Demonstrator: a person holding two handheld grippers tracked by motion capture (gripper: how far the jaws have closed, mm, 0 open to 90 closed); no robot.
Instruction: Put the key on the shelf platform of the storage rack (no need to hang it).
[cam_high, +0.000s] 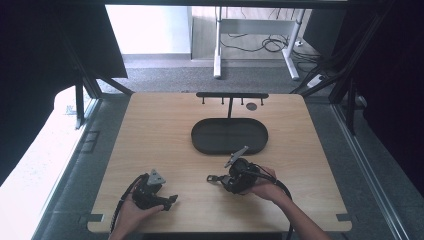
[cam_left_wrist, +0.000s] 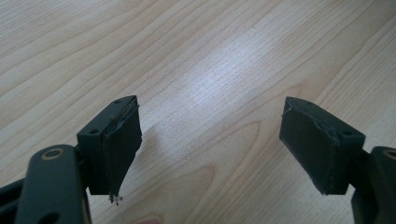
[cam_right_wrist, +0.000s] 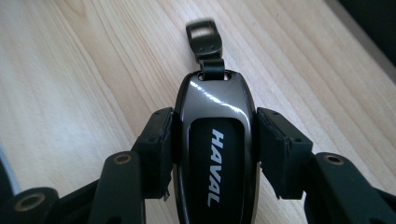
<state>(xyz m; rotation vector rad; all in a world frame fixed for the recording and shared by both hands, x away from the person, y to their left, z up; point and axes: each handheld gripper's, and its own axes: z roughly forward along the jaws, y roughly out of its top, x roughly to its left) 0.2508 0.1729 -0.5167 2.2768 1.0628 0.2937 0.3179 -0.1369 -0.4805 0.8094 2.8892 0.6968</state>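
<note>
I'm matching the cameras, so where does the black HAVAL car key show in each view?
High view: the car key sits below centre, at the right gripper tip.
Left gripper view: bare wooden table between open jaws.
Right gripper view: key centred, clamped between the jaws.
Shared landmark: the table's wood grain.

A lab-like recording bay: wooden table (cam_high: 150, 125) framed by black struts, cables (cam_high: 265, 44) across the floor

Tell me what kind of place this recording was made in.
Probably an office or lab set up for recording. A light wooden table bears a black oval tray and a black T-shaped hook rack; beyond it, on grey carpet, stands a white desk frame with loose cables.
</note>
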